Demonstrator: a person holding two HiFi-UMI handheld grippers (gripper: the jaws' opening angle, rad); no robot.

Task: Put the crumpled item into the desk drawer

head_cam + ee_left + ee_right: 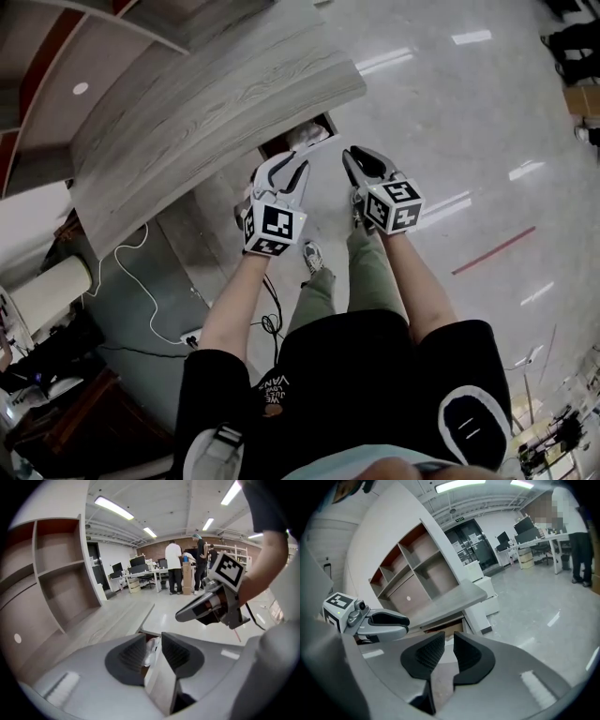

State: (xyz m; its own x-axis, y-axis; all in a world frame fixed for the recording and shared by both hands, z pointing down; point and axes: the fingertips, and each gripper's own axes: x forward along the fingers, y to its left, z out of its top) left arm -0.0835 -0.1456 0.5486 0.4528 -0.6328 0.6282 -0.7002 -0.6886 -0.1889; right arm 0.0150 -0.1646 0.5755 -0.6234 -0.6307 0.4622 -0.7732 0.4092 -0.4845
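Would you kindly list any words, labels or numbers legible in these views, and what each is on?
Orange print on the black shirt: upside down, too small to read.
Sign above the doorway: too blurred to read.
Marker cubes: square patterns only, no letters.

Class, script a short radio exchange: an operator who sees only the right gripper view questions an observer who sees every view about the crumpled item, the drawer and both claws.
Operator: Right gripper view only. Where is our target?
Observer: Head view: the white crumpled item lies inside the open drawer under the desk.
Operator: Is anything gripping it?
Observer: No. The left gripper view shows the left claw open, the item beyond its gap.
Operator: And my right claw?
Observer: Head view: it hangs over the floor, right of the drawer.
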